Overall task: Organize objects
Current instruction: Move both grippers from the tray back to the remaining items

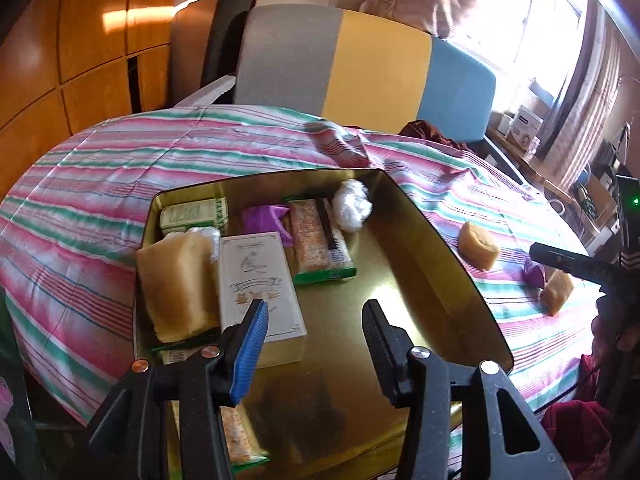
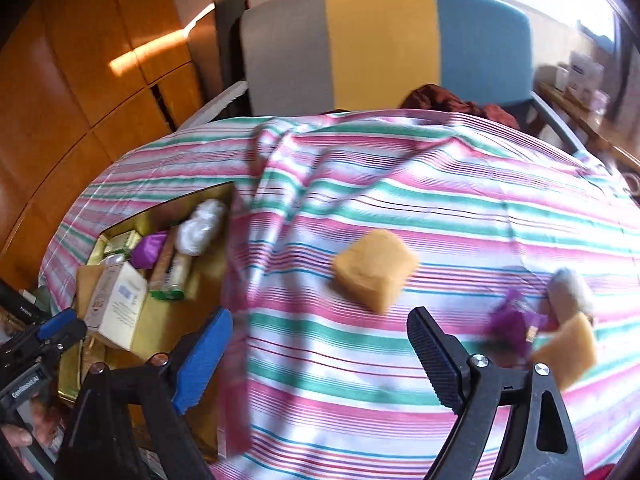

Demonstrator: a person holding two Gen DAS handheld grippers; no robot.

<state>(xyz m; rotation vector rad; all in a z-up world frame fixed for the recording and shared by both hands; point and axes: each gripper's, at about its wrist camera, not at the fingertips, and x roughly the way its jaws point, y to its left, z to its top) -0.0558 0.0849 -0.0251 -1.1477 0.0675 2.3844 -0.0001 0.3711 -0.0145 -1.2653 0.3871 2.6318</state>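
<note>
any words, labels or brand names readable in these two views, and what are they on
None can be read for certain.
white box in the gold tin: a banner and small print, too small to read.
green-edged packets: printing blurred.
green-and-cream pack: lettering illegible.
left gripper body in the right wrist view: white lettering, blurred.
white cartons by the window: dark label, too small.

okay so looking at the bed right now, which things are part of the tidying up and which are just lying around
Part of the job: gold tin, loose yellow block, second yellow block, purple wrapped piece, white box already inside.

Just lying about: striped bedspread, colour-block chair, dark red cloth.
</note>
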